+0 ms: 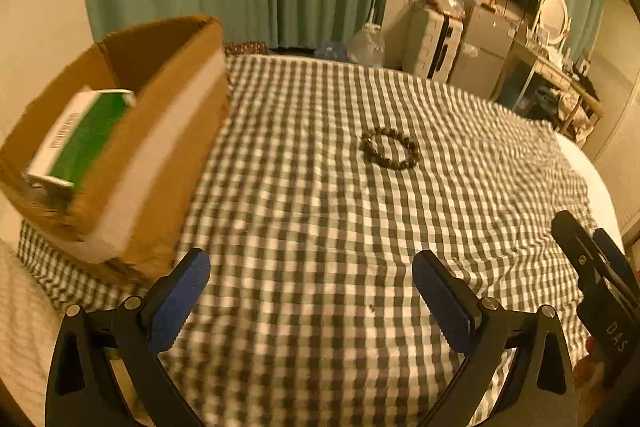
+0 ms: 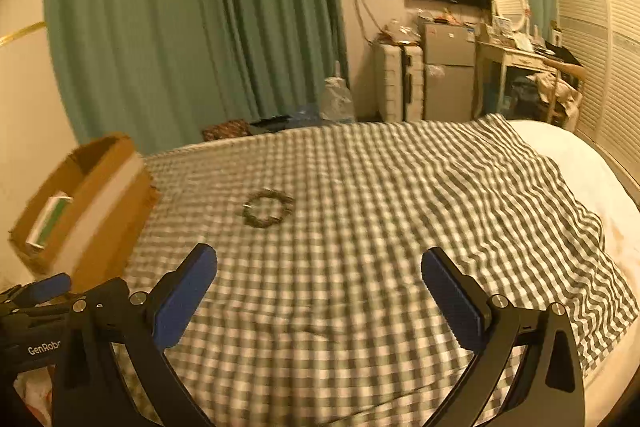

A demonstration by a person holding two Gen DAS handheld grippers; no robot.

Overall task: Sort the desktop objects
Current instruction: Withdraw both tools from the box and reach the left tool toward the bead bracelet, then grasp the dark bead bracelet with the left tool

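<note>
On the checked bedspread [image 1: 320, 227], a bead bracelet [image 1: 391, 148] is seen beside a cardboard box [image 1: 160, 131], with both grippers' fingers [image 1: 180, 301] spread wide and empty.

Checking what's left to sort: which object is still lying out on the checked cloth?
The bead bracelet, lying loose mid-cloth; the green-and-white box is already inside the cardboard box.

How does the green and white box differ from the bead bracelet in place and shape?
The green and white box lies inside the cardboard box; the bead bracelet lies outside it on the checked cloth. The first is flat-sided and rectangular; the bracelet is an open ring. Neither is held.
</note>
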